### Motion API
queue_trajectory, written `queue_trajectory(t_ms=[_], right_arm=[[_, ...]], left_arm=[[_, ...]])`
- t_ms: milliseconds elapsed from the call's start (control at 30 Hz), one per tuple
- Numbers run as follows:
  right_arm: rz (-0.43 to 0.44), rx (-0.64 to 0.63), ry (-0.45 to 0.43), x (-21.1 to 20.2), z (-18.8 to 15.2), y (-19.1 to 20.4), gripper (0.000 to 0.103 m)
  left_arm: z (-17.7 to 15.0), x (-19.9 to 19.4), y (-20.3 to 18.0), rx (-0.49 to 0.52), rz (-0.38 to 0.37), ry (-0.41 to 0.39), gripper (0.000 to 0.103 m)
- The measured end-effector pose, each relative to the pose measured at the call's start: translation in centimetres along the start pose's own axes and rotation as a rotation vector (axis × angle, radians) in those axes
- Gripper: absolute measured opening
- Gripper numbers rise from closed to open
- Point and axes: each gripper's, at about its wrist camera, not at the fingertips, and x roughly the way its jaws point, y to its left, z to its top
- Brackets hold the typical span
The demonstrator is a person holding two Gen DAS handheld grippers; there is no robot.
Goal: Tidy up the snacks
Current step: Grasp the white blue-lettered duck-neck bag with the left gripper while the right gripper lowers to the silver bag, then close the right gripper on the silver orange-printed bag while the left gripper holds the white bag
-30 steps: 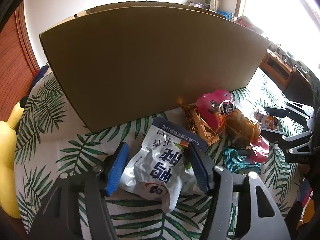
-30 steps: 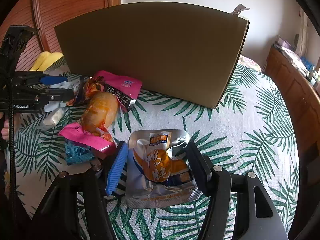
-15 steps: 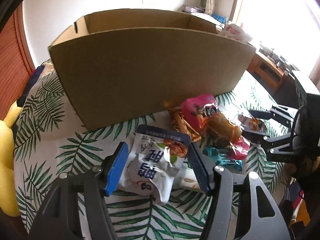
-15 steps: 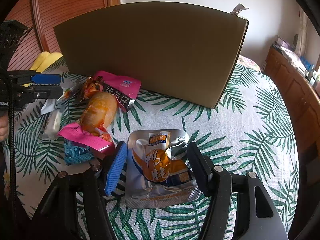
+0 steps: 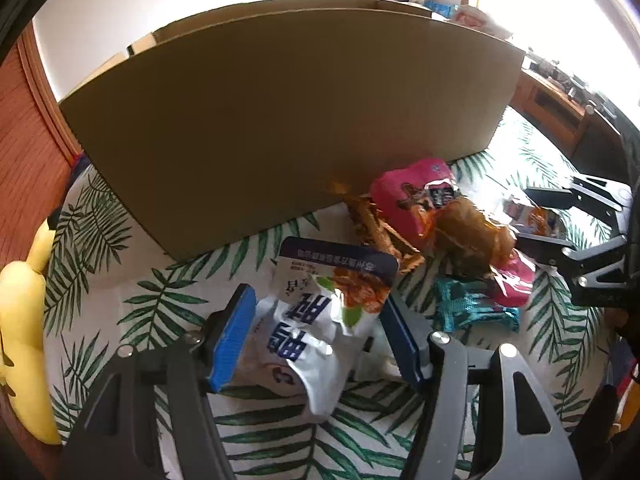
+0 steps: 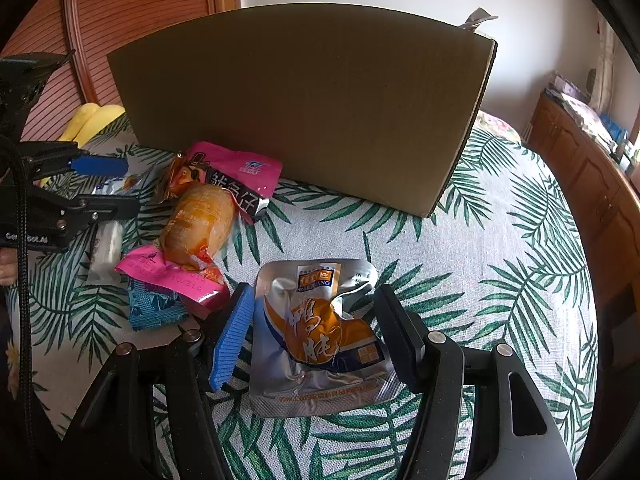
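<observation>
We log two pouches, each crumpled and clamped crosswise between blue-padded jaws, which we judge readies both for dropping into the tall brown cardboard box [image 6: 304,108]. Nearest that box's front wall, the left gripper [image 5: 316,336] pinches a white foil snack pouch with a navy top band [image 5: 320,320]. In front of the box's corner, the right gripper [image 6: 316,332] squeezes a silver foil pouch with orange print [image 6: 320,340]. Between them, against the box wall, lie a pink packet [image 6: 236,176], an orange vacuum-packed item [image 6: 198,224] and a teal wrapper [image 6: 154,308]. All rests on a white palm-leaf cloth [image 6: 500,272]. Beyond the box: wood panelling, pale wall, low wooden cabinets.
</observation>
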Motion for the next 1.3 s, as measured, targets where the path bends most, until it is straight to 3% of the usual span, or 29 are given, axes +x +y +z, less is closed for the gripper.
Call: queue_trajectory(t_ms=[533,700,1300], right_arm=[[-0.001,-0.001,0.000,0.1,0.1,0.0,0.064],[-0.004,-0.003,0.001,0.1,0.1,-0.1,0.064],[0.023,-0.025,0.042,-0.3,-0.3,-0.1,0.064]], left_arm=[[-0.2,0.7,0.9,-0.026,-0.003,-0.002,0.068],[-1.2,-0.3,1.5,-0.043,-0.053,-0.024,0.057],[-3.6,-4.3,2.8,-0.089,-0.078,-0.089,0.054]])
